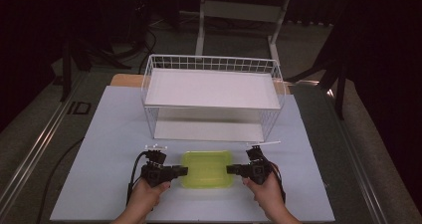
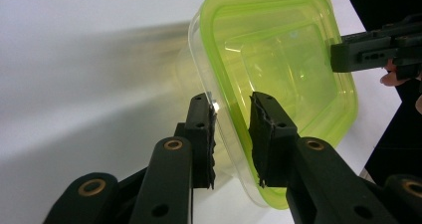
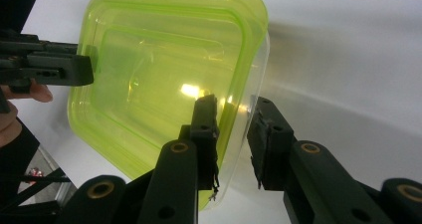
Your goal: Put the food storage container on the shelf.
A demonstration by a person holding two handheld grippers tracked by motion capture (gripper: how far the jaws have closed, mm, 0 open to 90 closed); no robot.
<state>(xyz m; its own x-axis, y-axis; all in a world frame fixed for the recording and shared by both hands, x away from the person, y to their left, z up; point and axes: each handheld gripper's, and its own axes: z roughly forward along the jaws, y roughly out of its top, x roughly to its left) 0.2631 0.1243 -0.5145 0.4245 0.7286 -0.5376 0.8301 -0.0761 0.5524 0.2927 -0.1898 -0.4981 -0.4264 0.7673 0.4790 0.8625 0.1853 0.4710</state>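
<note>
A translucent green container (image 1: 206,169) with a lid lies near the front edge of the white table (image 1: 109,134). My left gripper (image 1: 185,170) meets its left rim and my right gripper (image 1: 229,169) its right rim. In the left gripper view the jaws of my left gripper (image 2: 233,109) stand one each side of the container (image 2: 278,69) rim, pads against it. My right gripper (image 2: 334,55) holds the far side. In the right gripper view my right gripper (image 3: 233,112) closes on the container (image 3: 159,79) rim, with my left gripper (image 3: 89,69) opposite.
A white wire rack (image 1: 211,87) with an upper and a lower shelf stands behind the container, in the middle of the table. A metal stand (image 1: 239,15) is on the floor beyond. Bare table lies to the left and right of the hands.
</note>
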